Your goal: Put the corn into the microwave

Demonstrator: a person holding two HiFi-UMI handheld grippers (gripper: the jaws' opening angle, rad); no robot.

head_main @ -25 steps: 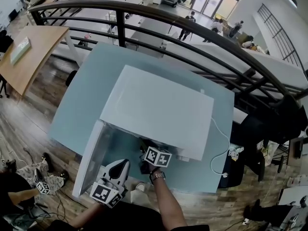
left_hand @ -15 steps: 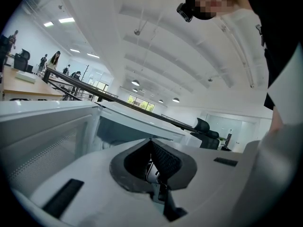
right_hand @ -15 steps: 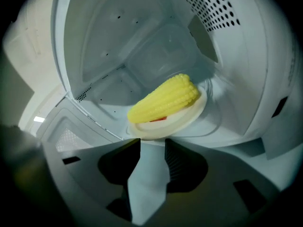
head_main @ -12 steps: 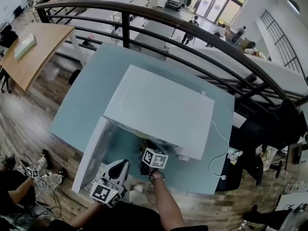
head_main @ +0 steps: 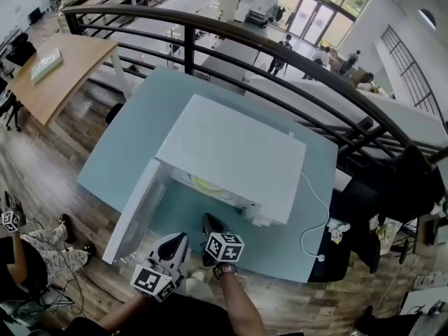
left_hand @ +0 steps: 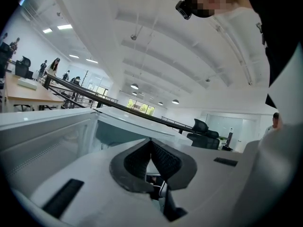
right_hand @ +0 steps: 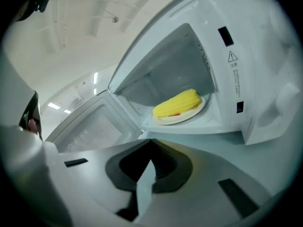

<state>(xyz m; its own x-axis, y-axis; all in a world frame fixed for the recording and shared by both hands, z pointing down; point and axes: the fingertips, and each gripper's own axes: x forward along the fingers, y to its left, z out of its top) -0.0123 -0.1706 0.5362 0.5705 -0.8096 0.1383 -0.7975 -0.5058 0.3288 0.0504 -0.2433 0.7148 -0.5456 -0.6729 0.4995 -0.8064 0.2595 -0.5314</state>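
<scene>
Presently the placing step reads as done. The corn [right_hand: 177,103] lies on its side on a pale plate [right_hand: 182,116] inside the cavity of the microwave [head_main: 231,156], toward the right of the cavity floor as the right gripper view shows it.

Right gripper [right_hand: 150,143]: jaws clenched together with nothing between them. It sits outside the cavity on the near side and is apart from the corn.

Left gripper [left_hand: 150,143]: jaws likewise closed tip to tip and empty. It is held near the person, just beside the open door [head_main: 133,212].

The door stands swung out to the near left, hinged on the microwave's left side. The microwave stands on a pale blue-green table [head_main: 133,131].

Assessment: what remains, if anything, is shutting the door. That calls for a push on the door's free edge, swinging it toward the right until it meets the microwave's front. The left gripper is the better placed for this. The right gripper should keep clear of the door's sweep, and the push should be steady so the plate is not jolted.

Count:
- Corn: one.
- Plate: one.
- Microwave: one, with one door.
- Grippers: two.
- Table: one.
- White cable [head_main: 311,201]: one, trailing on the table to the right of the microwave.
</scene>
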